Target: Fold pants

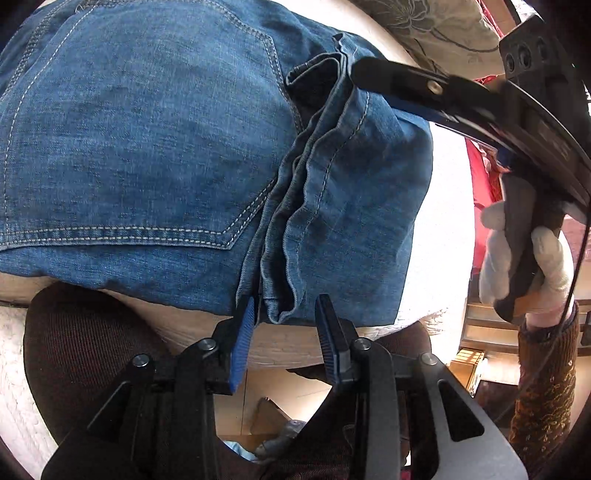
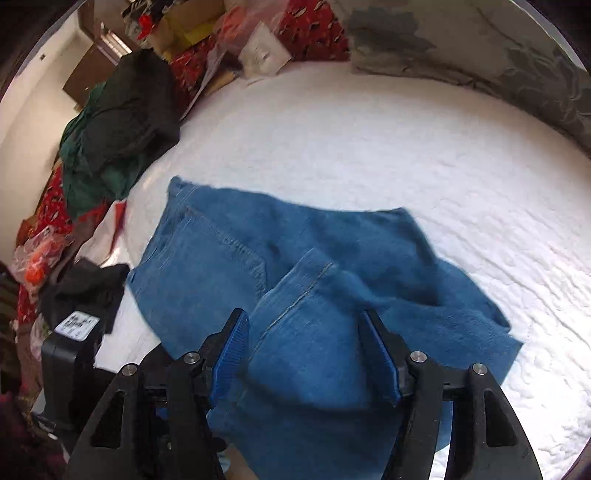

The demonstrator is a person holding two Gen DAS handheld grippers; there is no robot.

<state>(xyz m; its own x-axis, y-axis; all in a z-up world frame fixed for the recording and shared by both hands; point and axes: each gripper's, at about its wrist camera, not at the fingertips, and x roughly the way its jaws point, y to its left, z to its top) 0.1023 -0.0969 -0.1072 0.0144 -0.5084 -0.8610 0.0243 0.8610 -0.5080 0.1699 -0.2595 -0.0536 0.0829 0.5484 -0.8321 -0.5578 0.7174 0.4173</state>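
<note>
Blue jeans [image 1: 155, 147] lie folded on a white quilted bed [image 1: 443, 206], back pocket up, with the leg ends doubled over on the right. My left gripper [image 1: 286, 301] stands open at the near edge. The bunched hem folds sit between its blue pads [image 1: 242, 339], and neither pad presses on them. My right gripper [image 2: 304, 321] hovers open and wide above the jeans [image 2: 229, 258], a hump of denim below its jaws, nothing clamped. In the left wrist view a black finger of the right gripper [image 1: 391, 79] reaches over the leg ends, held by a white-gloved hand [image 1: 517, 251].
A heap of dark green and black clothes [image 2: 122, 122] and red patterned bags [image 2: 310, 33] crowd the bed's far left. A grey floral pillow [image 2: 480, 48] lines the far side. The person's brown-clad legs [image 1: 85, 350] stand against the near bed edge.
</note>
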